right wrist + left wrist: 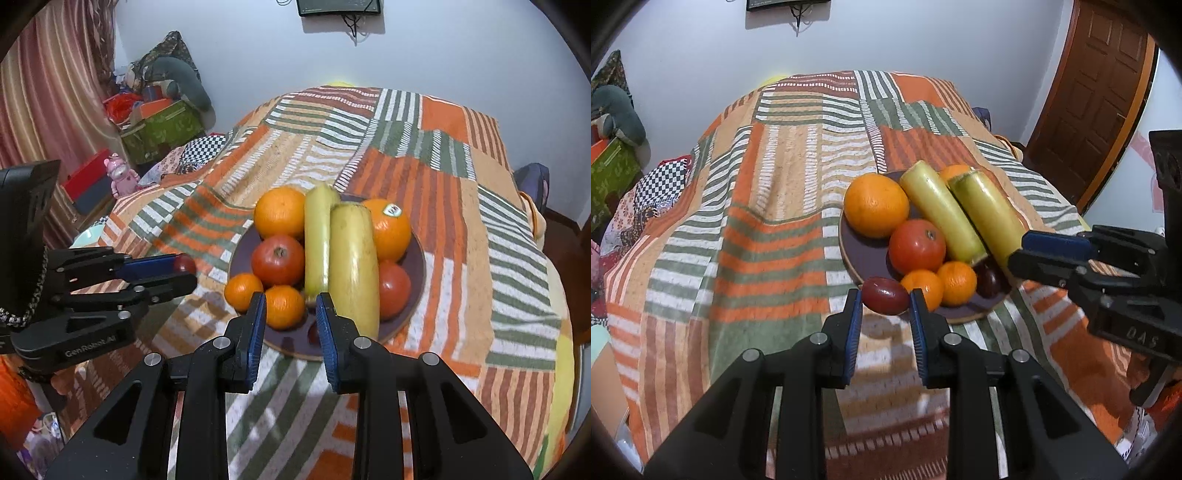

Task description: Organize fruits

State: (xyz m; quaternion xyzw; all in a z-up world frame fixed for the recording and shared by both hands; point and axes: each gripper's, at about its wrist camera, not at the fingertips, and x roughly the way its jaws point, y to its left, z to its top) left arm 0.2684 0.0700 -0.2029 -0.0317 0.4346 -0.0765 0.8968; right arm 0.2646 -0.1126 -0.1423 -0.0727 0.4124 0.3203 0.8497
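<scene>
A dark plate (866, 254) (415, 258) on the striped blanket holds oranges (876, 205) (280, 211), red tomatoes (916, 245) (277, 260), small tangerines (956, 283) (284, 306) and two long yellow-green fruits (942, 210) (354, 269). My left gripper (885, 300) (183, 271) is shut on a small dark red plum (885, 295) (185, 264), held just off the plate's near-left rim. My right gripper (291, 306) (1019, 247) is open and empty, hovering over the plate's near edge. Another dark plum (989, 282) (314, 333) lies on the plate.
The striped blanket (775, 221) (461, 206) covers a bed. A wooden door (1097, 92) stands at the right. Boxes and clutter (155, 129) sit by the wall and curtain at the left.
</scene>
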